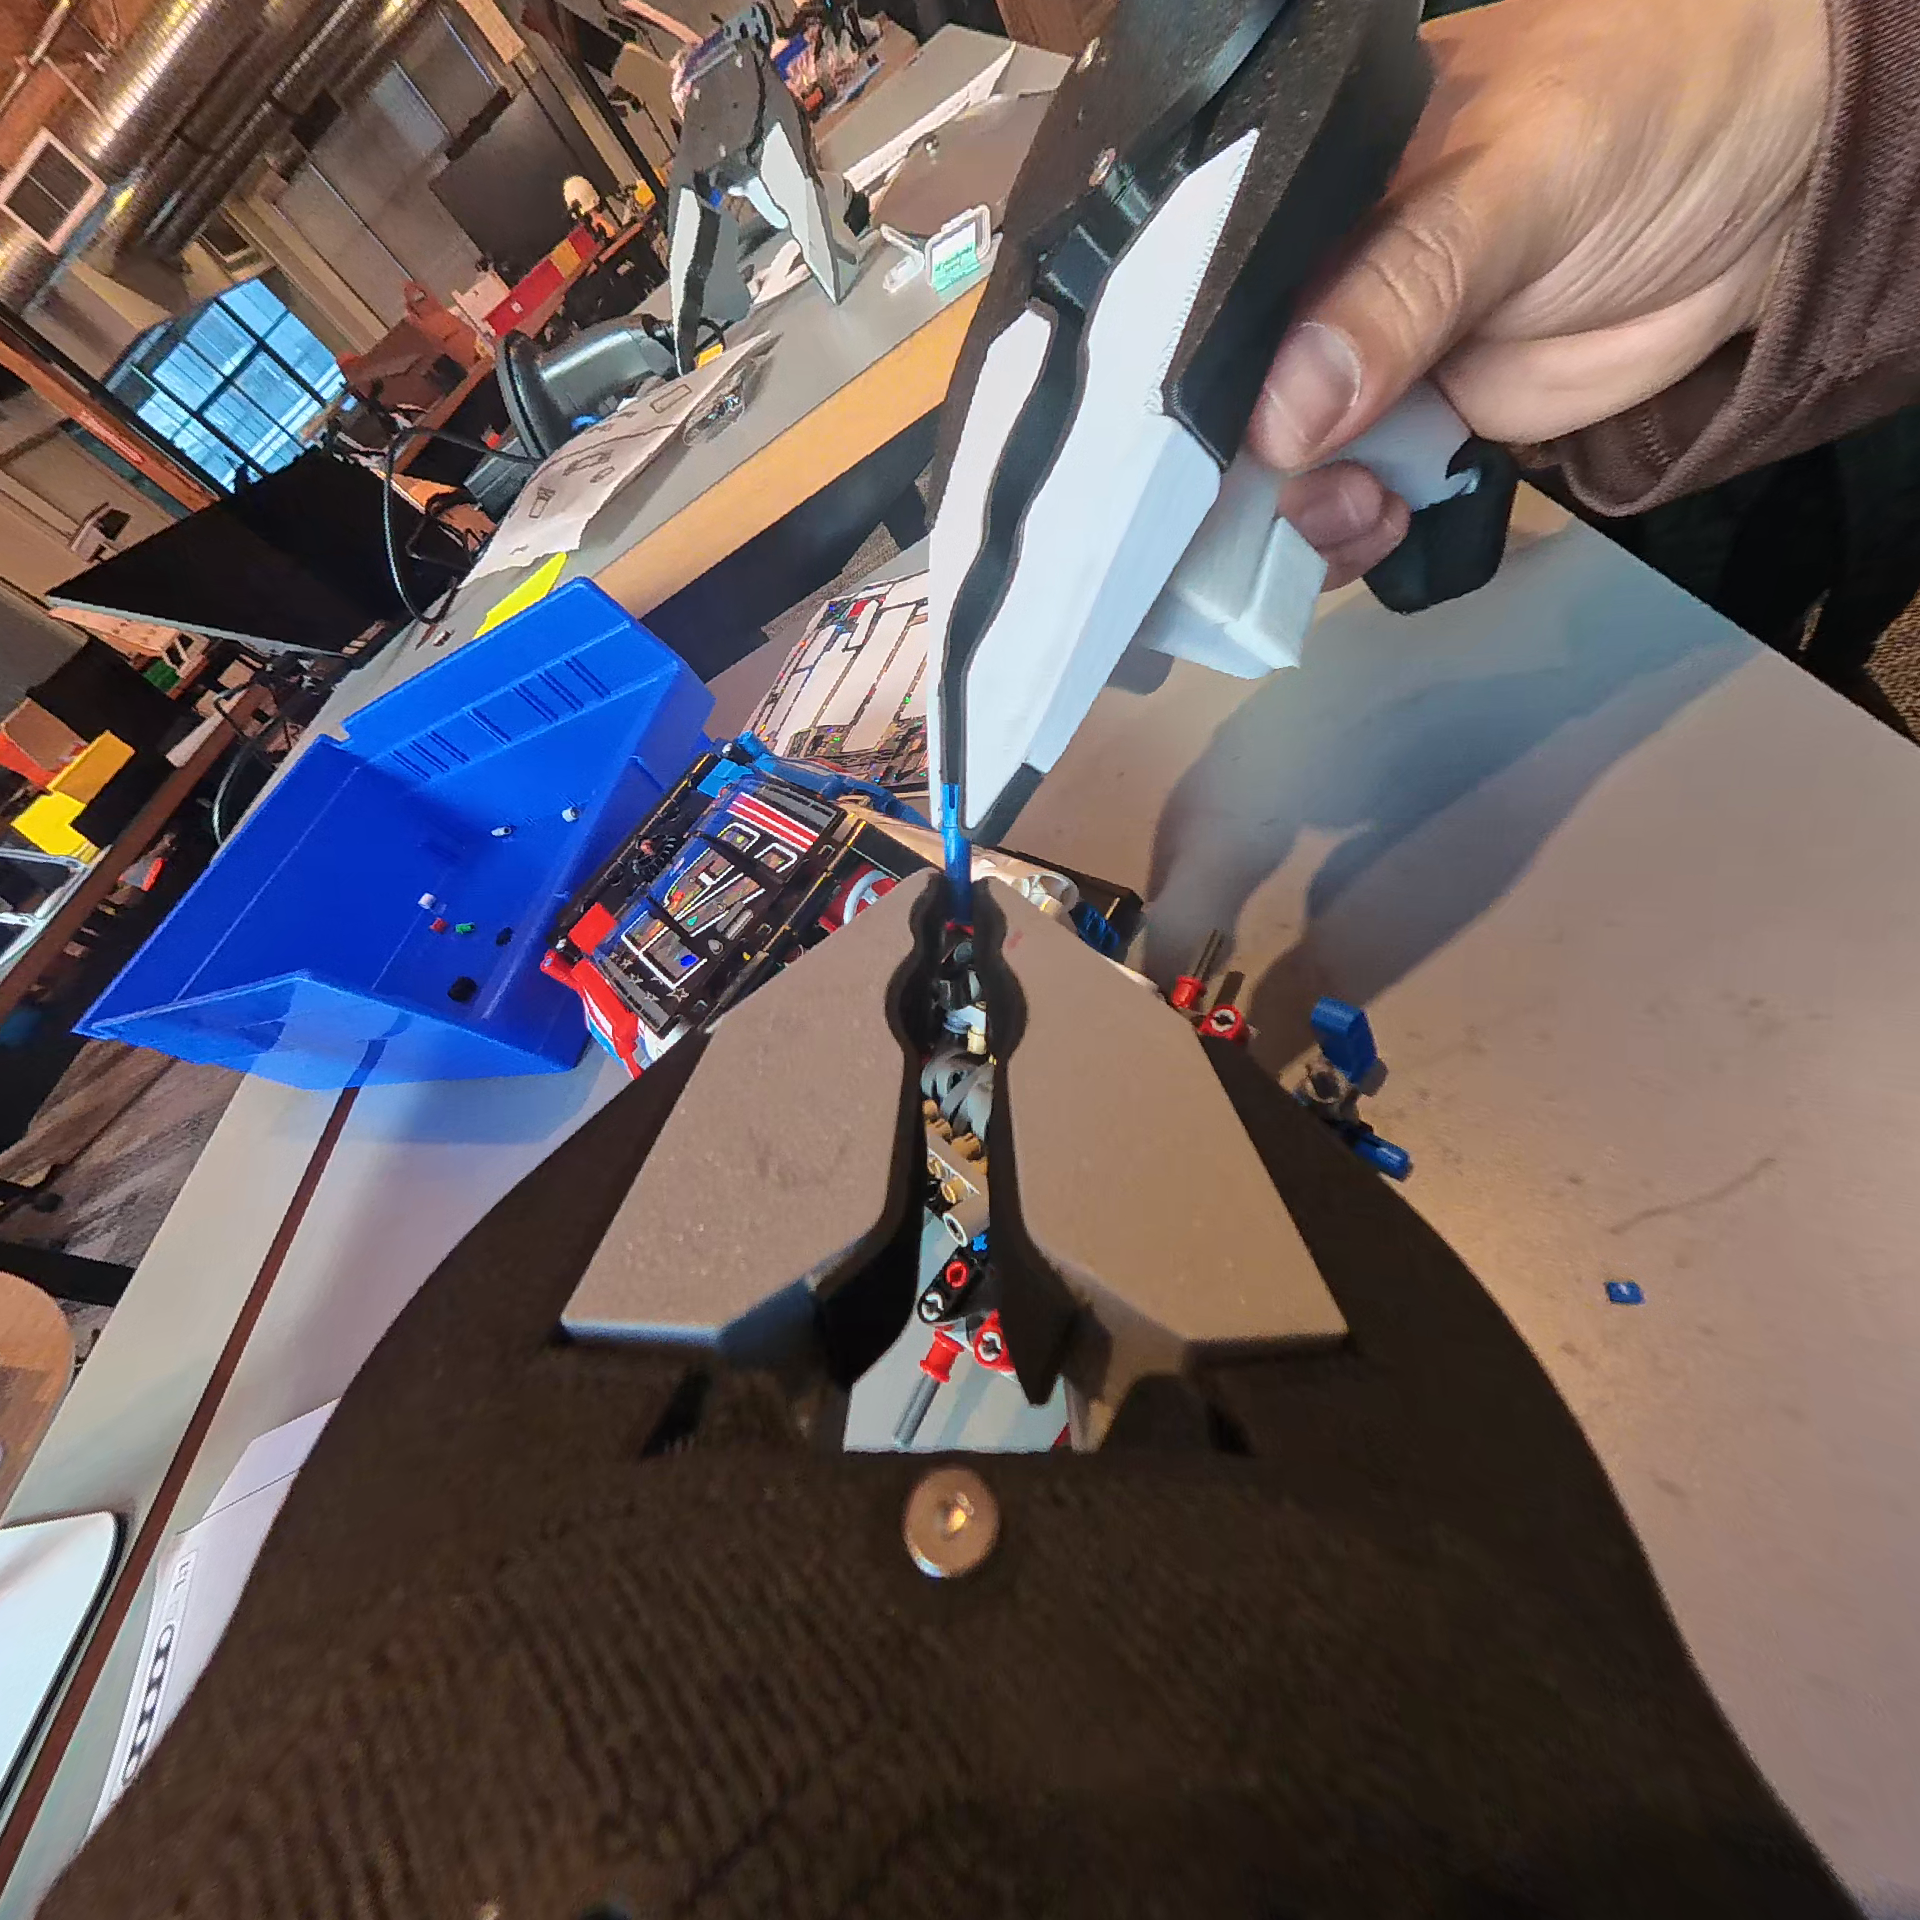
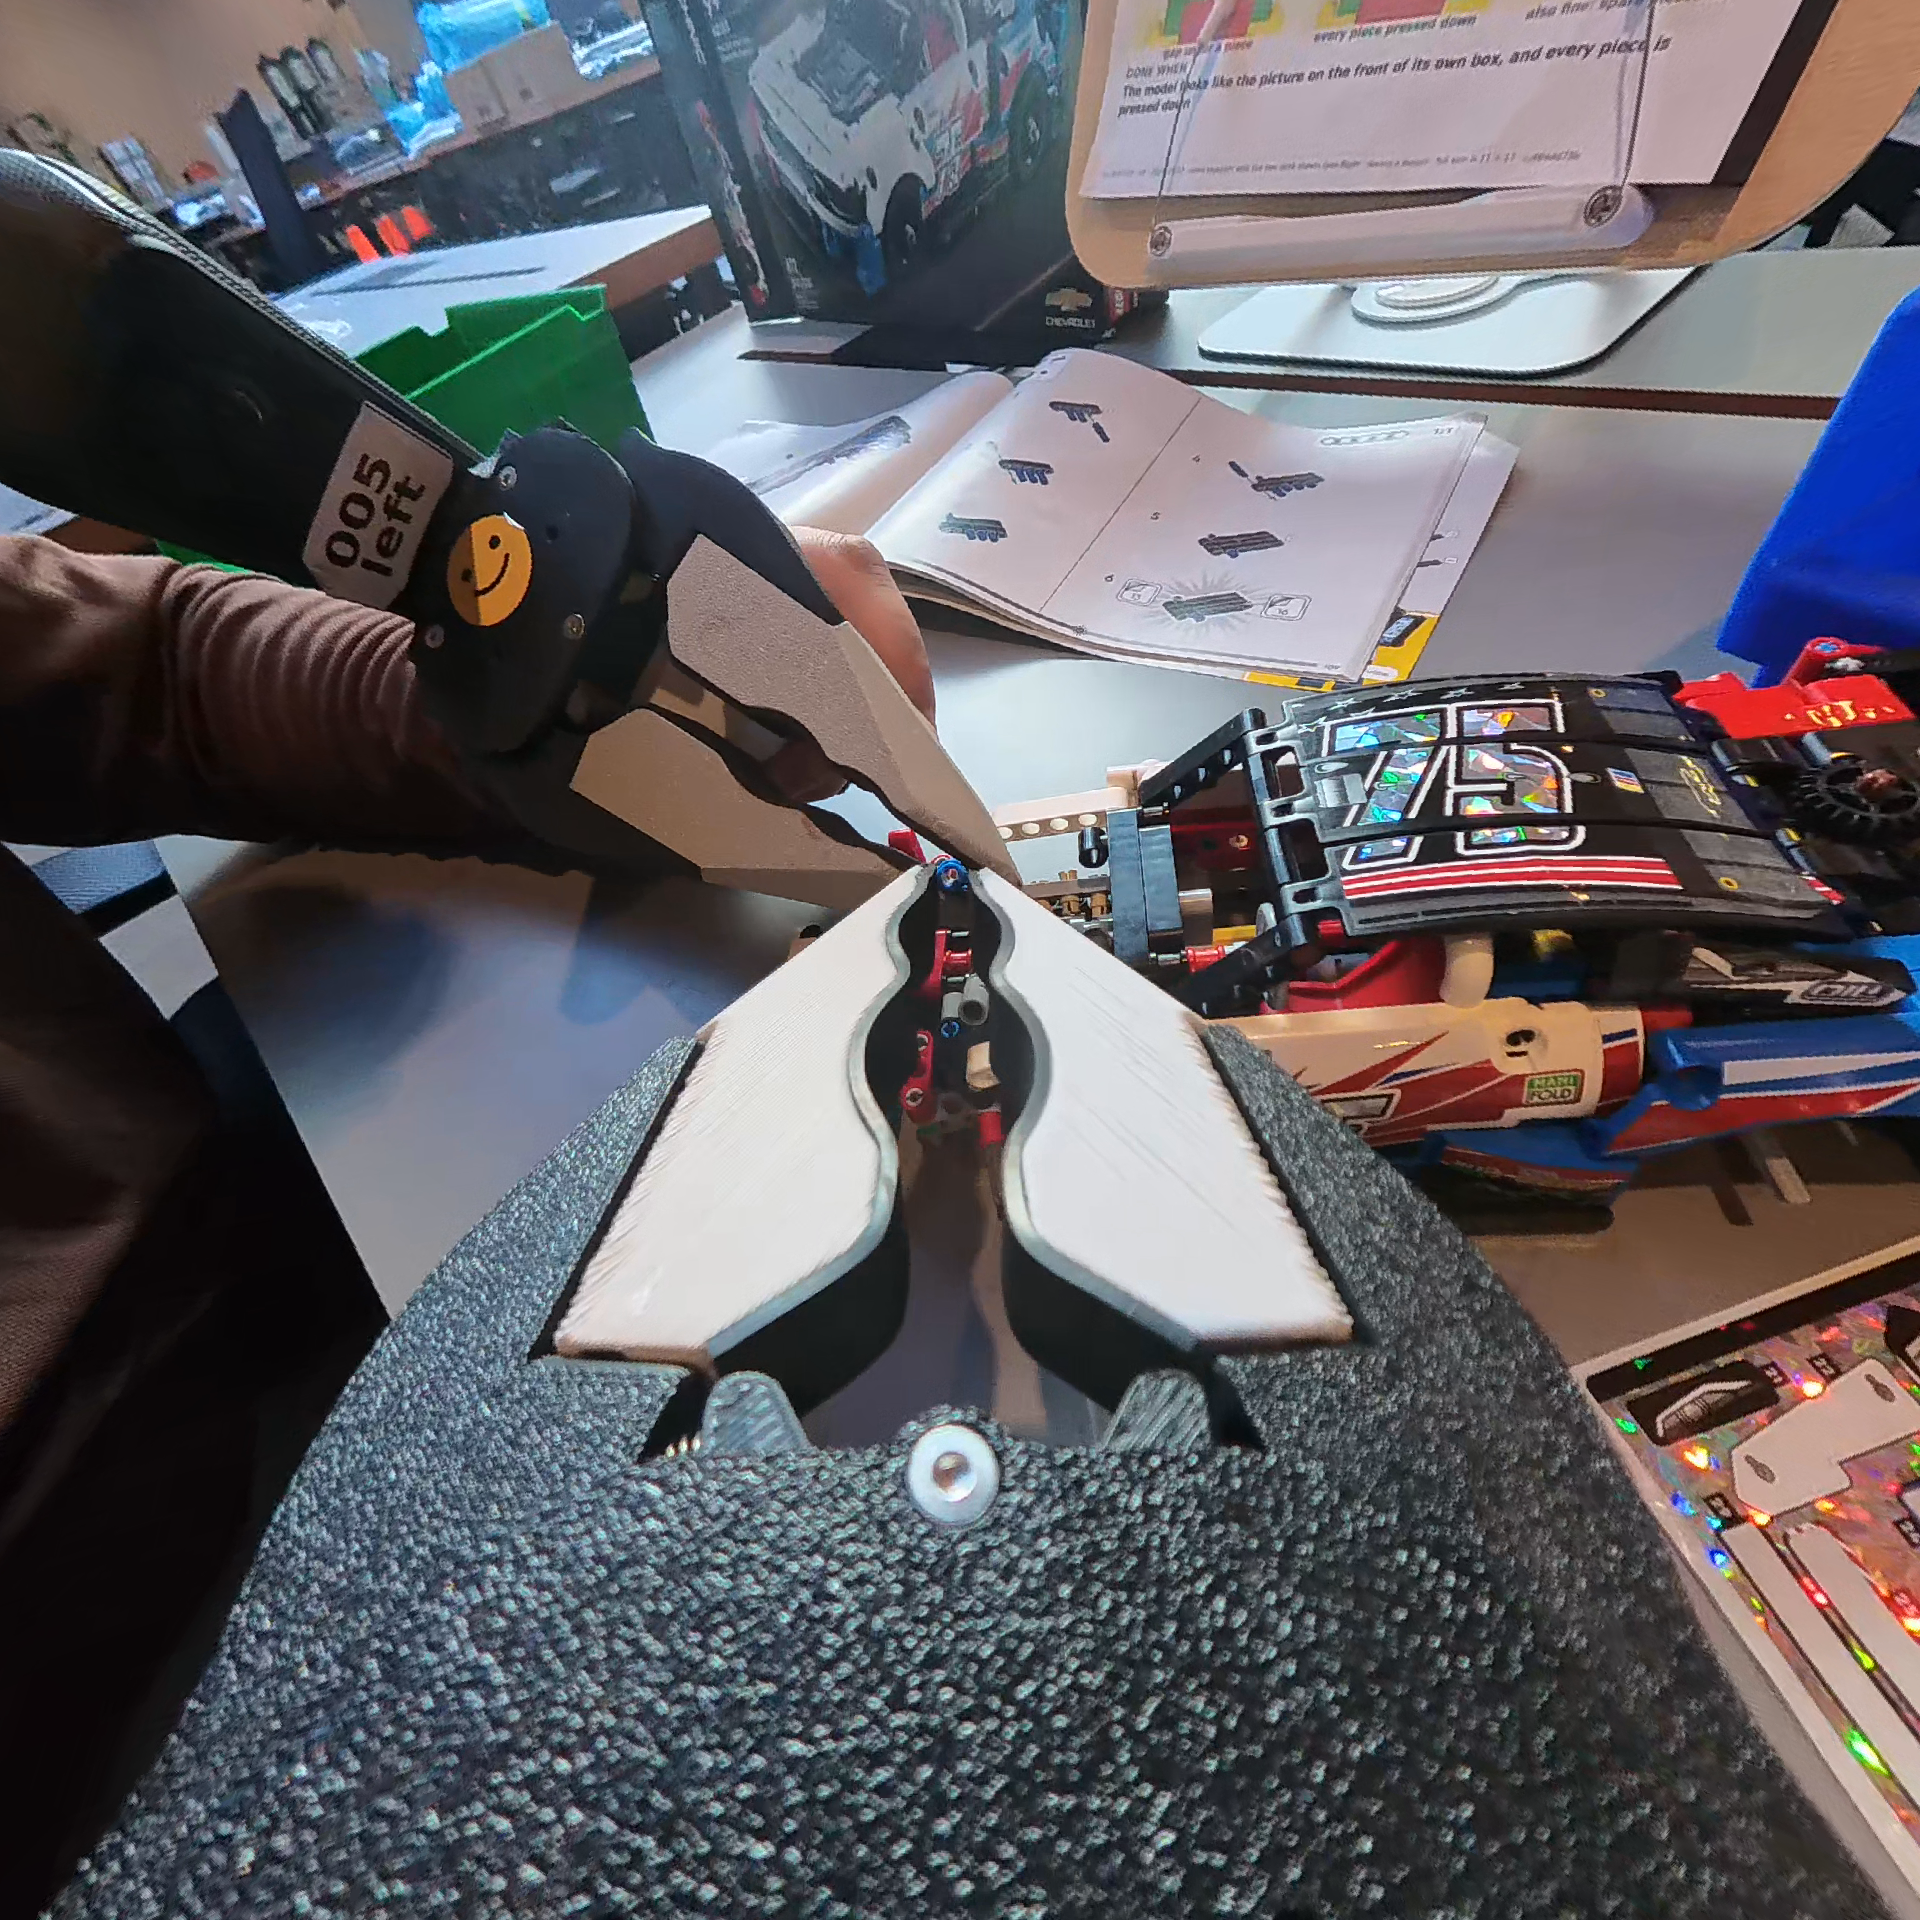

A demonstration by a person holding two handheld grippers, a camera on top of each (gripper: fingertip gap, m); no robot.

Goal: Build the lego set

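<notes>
The right claw pinches a blue pin over the small subassembly gripped in the left claw; the race car on the bench looks largely built, yet loose pieces remain beside it

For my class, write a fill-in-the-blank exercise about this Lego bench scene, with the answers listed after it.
1. The right gripper pinches a thin ____ axle between its tips.
2. The storage bin beside the race car is ____ in colour.
3. The instruction booklet lies ____ on the table.
4. The left gripper is closed around a small Lego ____ of beams and pins.

Answers: blue; blue; open; assembly
</notes>
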